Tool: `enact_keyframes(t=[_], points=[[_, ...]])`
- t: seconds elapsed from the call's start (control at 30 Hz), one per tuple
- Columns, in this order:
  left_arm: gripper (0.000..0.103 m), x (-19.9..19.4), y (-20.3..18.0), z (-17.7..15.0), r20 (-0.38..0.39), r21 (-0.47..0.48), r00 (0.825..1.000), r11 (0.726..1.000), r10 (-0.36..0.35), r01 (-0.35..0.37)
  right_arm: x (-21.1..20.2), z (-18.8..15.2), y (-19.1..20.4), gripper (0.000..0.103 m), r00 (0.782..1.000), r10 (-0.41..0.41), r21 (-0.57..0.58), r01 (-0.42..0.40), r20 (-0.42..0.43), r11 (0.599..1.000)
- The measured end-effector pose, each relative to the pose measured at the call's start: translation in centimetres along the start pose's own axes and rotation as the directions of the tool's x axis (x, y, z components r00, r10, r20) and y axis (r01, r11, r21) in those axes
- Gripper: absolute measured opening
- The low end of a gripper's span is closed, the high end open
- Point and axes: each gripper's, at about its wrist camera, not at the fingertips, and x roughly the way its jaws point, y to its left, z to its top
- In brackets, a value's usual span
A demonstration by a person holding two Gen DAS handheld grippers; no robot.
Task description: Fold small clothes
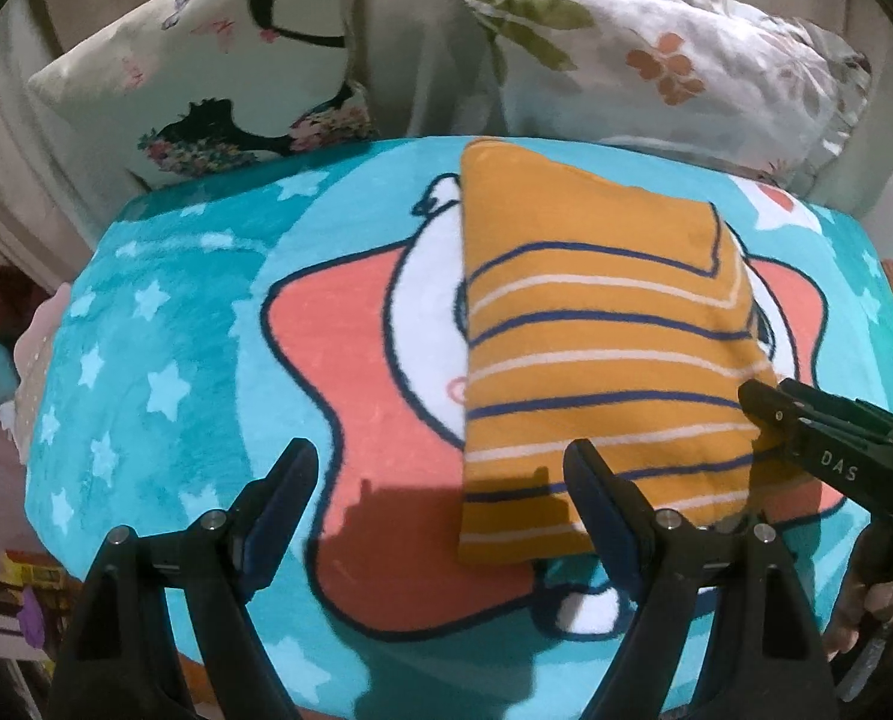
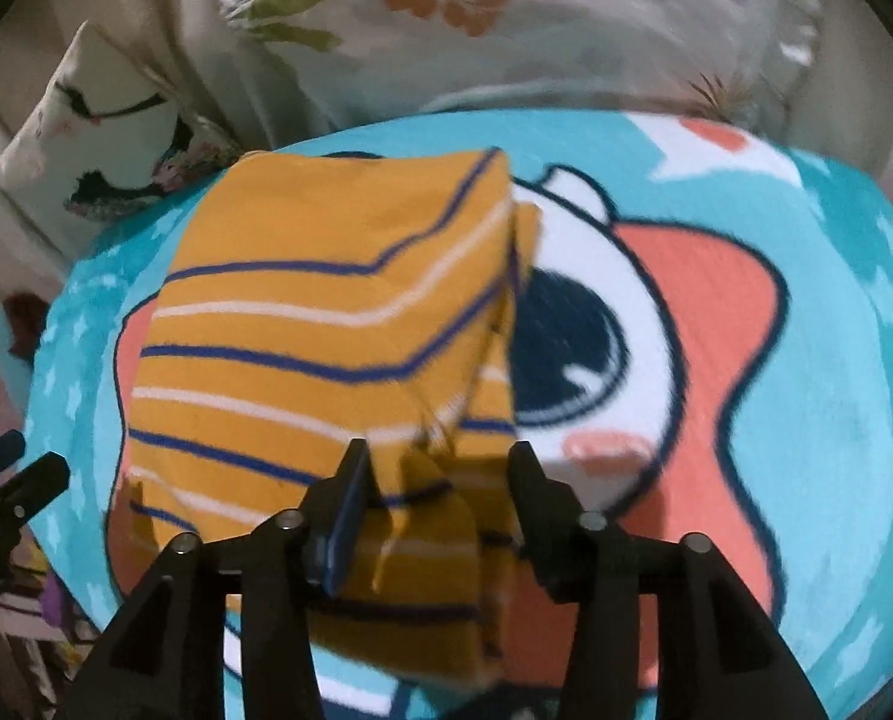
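- The step in hand looks like letting go of the near right corner of the folded garment (image 2: 302,324), an orange piece with navy and white stripes, so the fold settles flat on the teal cartoon blanket (image 1: 164,360).
- To do it well, I judge the right gripper (image 2: 440,468) should spread fully before lifting, then rise straight off, so neither pad drags the top layer back open.
- The right gripper's jaws stand partly apart; the garment's loose near edge lies bunched between them, and no pad clearly presses on it, though the picture is blurred there.
- Most of the garment lies ahead of those jaws and to their left; its folded right edge runs forward from the gap.
- The left gripper (image 1: 440,480) has its jaws wide and holds nothing.
- From the left wrist view, its right finger overlaps the garment's near edge; whether it touches the cloth I cannot tell. Its left finger hangs over bare blanket, and the garment stretches ahead and to the right.
- Two pillows (image 1: 674,60) lie beyond the blanket, well clear.
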Motion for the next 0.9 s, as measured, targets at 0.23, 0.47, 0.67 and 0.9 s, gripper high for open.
enact_keyframes(t=[0.23, 0.47, 0.67, 0.9], points=[[0.083, -0.9, -1.4, -0.5, 0.009, 0.025, 1.0, 1.0, -0.013, 0.013, -2.6, -0.7, -0.9, 0.052, 0.998, -0.035, 0.018, 0.034, 0.05, 0.999], [0.083, -1.6, -2.7, -1.2, 0.019, 0.047, 1.0, 0.999, -0.016, 0.015, -3.9, -1.6, -2.8, 0.053, 0.997, -0.056, 0.059, 0.053, 0.057, 0.997], [0.083, -2.0, -3.4, -1.7, 0.021, 0.061, 1.0, 0.998, -0.018, 0.017, -4.4, -2.6, -3.6, 0.053, 0.997, -0.065, 0.075, 0.061, 0.047, 0.995], [0.083, -2.3, -4.0, -2.1, 0.021, 0.076, 1.0, 0.997, -0.023, 0.021, -4.9, -3.4, -4.2, 0.053, 0.996, -0.076, 0.092, 0.072, 0.046, 0.993]])
